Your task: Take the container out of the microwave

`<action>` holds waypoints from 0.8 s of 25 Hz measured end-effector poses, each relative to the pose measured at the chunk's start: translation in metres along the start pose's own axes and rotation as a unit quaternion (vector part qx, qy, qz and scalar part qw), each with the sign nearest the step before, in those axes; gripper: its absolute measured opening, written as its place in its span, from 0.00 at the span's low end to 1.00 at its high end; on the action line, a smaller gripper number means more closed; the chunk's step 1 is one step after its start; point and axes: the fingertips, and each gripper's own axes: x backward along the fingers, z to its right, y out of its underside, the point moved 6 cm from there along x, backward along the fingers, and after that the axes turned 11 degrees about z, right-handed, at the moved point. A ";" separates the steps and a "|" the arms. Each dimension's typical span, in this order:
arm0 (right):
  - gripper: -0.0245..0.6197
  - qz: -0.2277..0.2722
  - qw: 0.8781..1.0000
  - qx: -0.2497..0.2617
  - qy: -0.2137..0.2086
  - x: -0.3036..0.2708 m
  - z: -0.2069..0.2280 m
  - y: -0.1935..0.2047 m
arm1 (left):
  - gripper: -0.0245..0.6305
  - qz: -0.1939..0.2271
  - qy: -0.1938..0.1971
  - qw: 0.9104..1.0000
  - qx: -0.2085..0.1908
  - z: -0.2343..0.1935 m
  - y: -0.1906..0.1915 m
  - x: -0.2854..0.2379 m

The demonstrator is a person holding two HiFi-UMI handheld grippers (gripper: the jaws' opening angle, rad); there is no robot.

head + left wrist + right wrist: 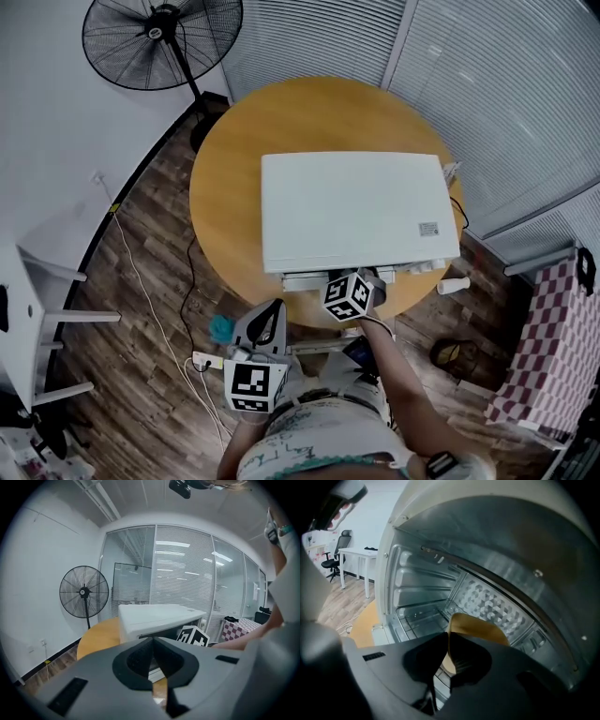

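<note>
A white microwave stands on a round wooden table, its front facing me. In the right gripper view its metal chamber is open, and a tan container sits on the wire rack inside. My right gripper is shut on the container's near rim. In the head view only that gripper's marker cube shows at the microwave's front edge. My left gripper hangs back below the table edge, its jaws shut with nothing between them. It points at the microwave.
A black standing fan is at the far left, beyond the table. A power strip and cable lie on the wood floor. A chair with a checkered cloth stands at the right. Glass partitions with blinds close off the back.
</note>
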 end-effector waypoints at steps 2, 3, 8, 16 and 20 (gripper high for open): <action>0.06 -0.001 1.000 -0.004 -0.002 0.002 0.000 0.000 | 0.06 -0.001 0.006 1.000 0.002 0.001 0.000 -0.002; 0.06 -0.002 1.000 -0.005 -0.003 0.004 0.001 0.000 | 0.06 -0.001 0.009 1.000 0.004 0.002 0.001 -0.003; 0.06 -0.001 1.000 -0.018 -0.009 0.011 0.001 -0.003 | 0.06 -0.001 0.018 1.000 0.005 0.004 0.002 -0.005; 0.06 -0.001 0.999 -0.042 -0.008 0.028 -0.004 -0.011 | 0.06 0.003 0.034 0.999 0.004 0.004 0.002 -0.006; 0.06 -0.004 0.999 -0.043 -0.003 0.035 -0.007 -0.012 | 0.06 0.002 0.043 0.999 0.004 0.001 0.003 -0.005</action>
